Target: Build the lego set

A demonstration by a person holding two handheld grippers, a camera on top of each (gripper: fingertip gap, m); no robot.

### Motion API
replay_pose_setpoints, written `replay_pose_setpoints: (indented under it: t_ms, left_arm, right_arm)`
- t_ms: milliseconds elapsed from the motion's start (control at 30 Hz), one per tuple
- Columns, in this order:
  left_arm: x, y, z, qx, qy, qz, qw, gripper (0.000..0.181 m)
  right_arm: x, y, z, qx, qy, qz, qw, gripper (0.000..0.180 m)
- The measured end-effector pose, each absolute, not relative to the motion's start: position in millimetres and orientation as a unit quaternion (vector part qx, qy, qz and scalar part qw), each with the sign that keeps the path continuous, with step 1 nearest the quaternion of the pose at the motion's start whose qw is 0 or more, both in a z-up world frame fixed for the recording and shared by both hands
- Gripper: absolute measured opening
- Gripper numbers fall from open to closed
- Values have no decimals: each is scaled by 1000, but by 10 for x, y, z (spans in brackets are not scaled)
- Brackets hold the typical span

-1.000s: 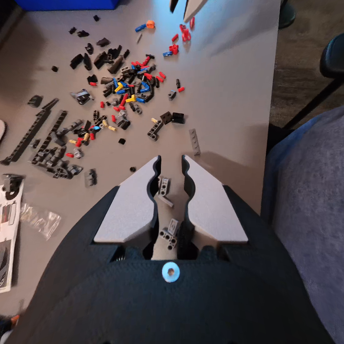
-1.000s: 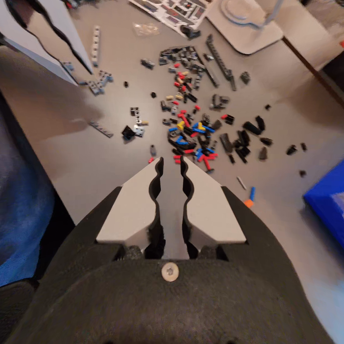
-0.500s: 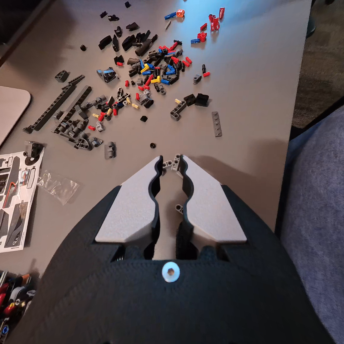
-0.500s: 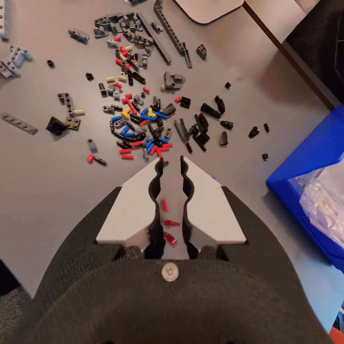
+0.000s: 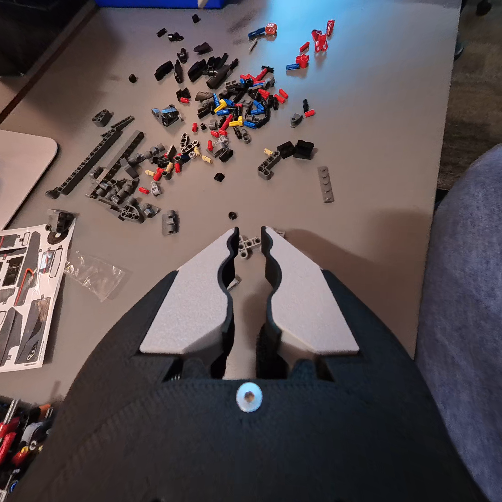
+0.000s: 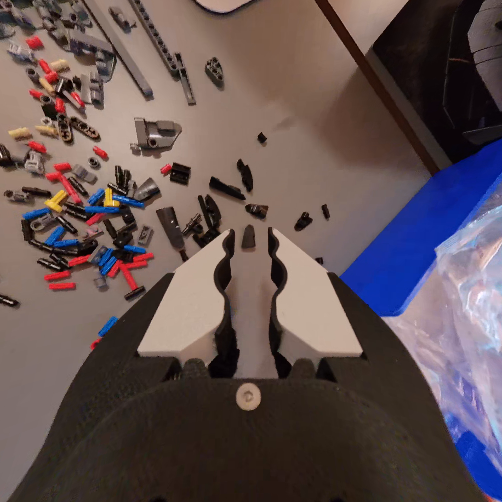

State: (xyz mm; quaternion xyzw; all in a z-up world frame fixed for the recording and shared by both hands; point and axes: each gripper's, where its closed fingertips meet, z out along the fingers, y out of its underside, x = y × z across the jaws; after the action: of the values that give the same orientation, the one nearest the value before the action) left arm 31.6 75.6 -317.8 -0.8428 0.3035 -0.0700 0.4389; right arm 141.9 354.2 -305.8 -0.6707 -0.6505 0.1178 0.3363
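Loose lego pieces lie scattered on a grey table (image 5: 366, 135). My left gripper (image 5: 250, 231) is open; a light grey holed connector (image 5: 248, 244) lies on the table between its fingertips, and another grey bit (image 5: 235, 282) shows by the left finger. My right gripper (image 6: 250, 231) is open and low over the table, with a small black curved piece (image 6: 248, 236) lying between its tips. A heap of red, blue, yellow and black pins shows in the left wrist view (image 5: 236, 108) and in the right wrist view (image 6: 81, 217).
Long dark beams (image 5: 89, 160), a grey studded plate (image 5: 326, 184), a sticker sheet (image 5: 24, 293) and a clear bag (image 5: 92, 274) lie on the table. A blue bin (image 6: 407, 244) holding a plastic bag (image 6: 475, 326) stands right of my right gripper. A person's clothing (image 5: 467, 271) borders the table edge.
My left gripper drew back, so the grey connector now lies at its tips instead of deep between the fingers. My right gripper swung from the red pins to the black pieces by the bin.
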Motion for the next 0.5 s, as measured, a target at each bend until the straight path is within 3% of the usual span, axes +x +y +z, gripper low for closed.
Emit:
replay_pose_setpoints:
  t_ms: [500]
  left_arm:
    - [181, 795, -3159, -845, 285, -75, 446, 14]
  right_arm:
    - [1306, 3203, -3276, -650, -712, 152, 217, 17]
